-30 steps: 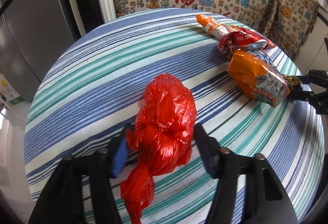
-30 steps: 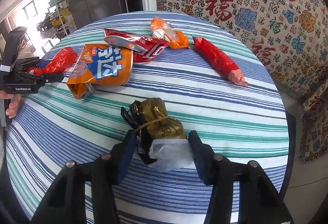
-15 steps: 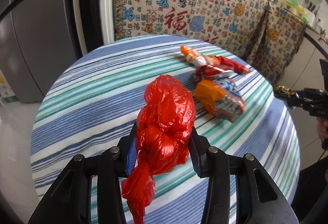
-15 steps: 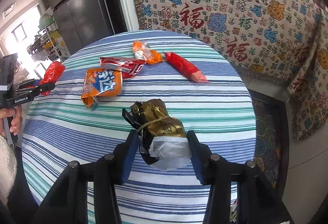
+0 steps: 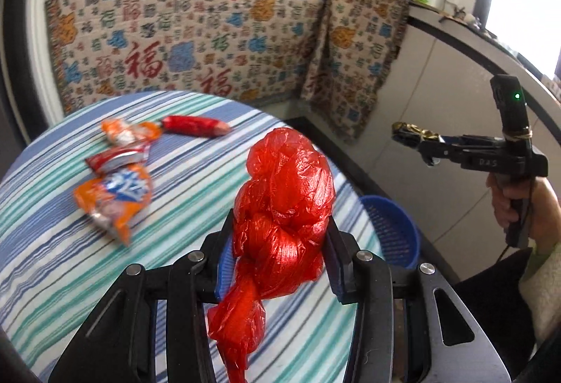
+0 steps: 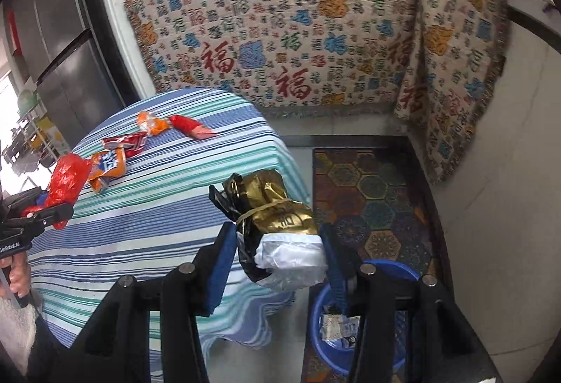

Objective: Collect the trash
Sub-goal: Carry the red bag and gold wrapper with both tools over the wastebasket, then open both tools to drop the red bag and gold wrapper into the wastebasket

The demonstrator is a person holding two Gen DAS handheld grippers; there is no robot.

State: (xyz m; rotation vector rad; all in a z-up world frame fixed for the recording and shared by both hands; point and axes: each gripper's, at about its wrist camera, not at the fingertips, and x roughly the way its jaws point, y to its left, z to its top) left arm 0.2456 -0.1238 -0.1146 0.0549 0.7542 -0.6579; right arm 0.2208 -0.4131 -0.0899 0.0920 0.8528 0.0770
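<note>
Between the left gripper's (image 5: 277,256) jaws, the red bag (image 5: 284,207) is now hanging above the surface (image 5: 70,260), lifted off it. The right gripper (image 6: 277,260) is clamping the gold packet (image 6: 277,218), now past the surface's edge, over the blue bin (image 6: 396,272). Four wrappers are still lying behind.

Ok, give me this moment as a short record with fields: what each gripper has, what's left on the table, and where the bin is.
left gripper: shut on red plastic bag, lifted above the table
right gripper: shut on gold wrapper bundle, past the table edge
striped table: four wrappers left, including orange snack bag and red stick pack
blue basket: on the floor beside the table, some litter inside
</note>
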